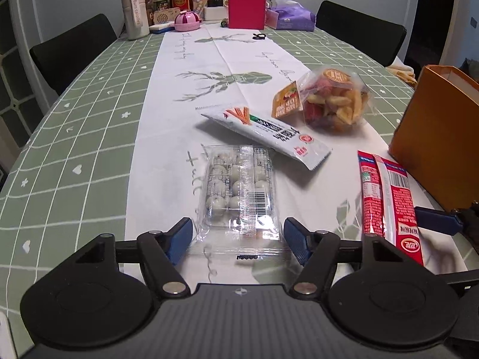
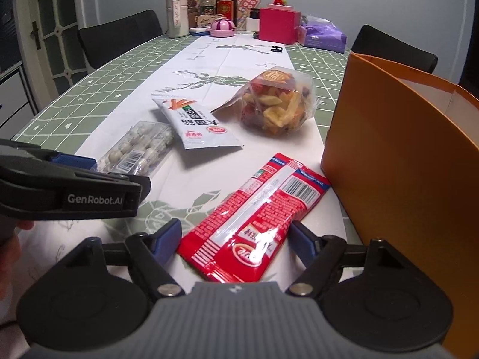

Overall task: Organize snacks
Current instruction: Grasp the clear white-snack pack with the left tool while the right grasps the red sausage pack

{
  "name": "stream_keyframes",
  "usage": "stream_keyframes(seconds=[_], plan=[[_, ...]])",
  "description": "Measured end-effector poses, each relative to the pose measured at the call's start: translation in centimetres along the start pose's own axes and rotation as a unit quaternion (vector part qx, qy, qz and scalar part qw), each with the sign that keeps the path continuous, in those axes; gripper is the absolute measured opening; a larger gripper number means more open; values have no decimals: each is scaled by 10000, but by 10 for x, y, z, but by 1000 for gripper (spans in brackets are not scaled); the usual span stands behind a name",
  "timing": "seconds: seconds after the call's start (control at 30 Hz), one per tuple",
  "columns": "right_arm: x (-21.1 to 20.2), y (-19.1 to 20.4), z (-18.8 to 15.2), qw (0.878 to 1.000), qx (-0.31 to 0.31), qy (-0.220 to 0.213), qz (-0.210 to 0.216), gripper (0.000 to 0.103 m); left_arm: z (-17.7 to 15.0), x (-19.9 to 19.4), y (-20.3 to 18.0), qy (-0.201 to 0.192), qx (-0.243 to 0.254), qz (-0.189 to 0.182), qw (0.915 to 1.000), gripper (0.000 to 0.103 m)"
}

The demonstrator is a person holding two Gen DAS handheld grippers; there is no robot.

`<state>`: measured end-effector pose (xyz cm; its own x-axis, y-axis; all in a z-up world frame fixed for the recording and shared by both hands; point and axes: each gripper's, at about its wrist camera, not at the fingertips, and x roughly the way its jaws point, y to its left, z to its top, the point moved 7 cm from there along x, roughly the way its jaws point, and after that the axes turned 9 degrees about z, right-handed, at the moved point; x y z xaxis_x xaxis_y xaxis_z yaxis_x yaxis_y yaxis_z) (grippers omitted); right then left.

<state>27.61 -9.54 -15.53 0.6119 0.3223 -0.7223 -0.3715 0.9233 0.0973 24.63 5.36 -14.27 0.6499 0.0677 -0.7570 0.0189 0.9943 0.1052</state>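
My left gripper (image 1: 238,236) is open and straddles the near end of a clear packet of white balls (image 1: 239,185) lying flat on the white runner. Its blue pads sit close beside the wrapper's edges. My right gripper (image 2: 233,230) is open around a red snack packet (image 2: 254,215) that lies slanted on the table, pads close to both sides. A white stick-snack packet (image 1: 263,131) rests partly on the clear packet's far end. A clear bag of dried fruit chips (image 1: 332,101) sits beyond it. An orange paper bag (image 2: 404,164) stands open just right of the red packet.
The green checked tablecloth (image 1: 74,149) covers a long table. Bottles (image 1: 134,12), a pink box (image 1: 247,12) and a purple tissue pack (image 1: 293,18) crowd its far end. Black chairs (image 1: 71,51) stand on both sides. A hand shows at the lower left of the right wrist view.
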Motion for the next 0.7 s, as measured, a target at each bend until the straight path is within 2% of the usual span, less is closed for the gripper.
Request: stream_keyframes(seconds=[0.1,0.53,0.7], plan=[[-9,3,-6,9995,-201,106,205,68,-9,-9,-3,88,0,-7,10000,77],[-56,4,-51,9907,-910,468,891,67,-60,-60,-21,235,187,-175,9994,76],[-74,-1,-68,9880,-1047,500,1017,67,-82,-80,-28,199,242,-218,9993,76]])
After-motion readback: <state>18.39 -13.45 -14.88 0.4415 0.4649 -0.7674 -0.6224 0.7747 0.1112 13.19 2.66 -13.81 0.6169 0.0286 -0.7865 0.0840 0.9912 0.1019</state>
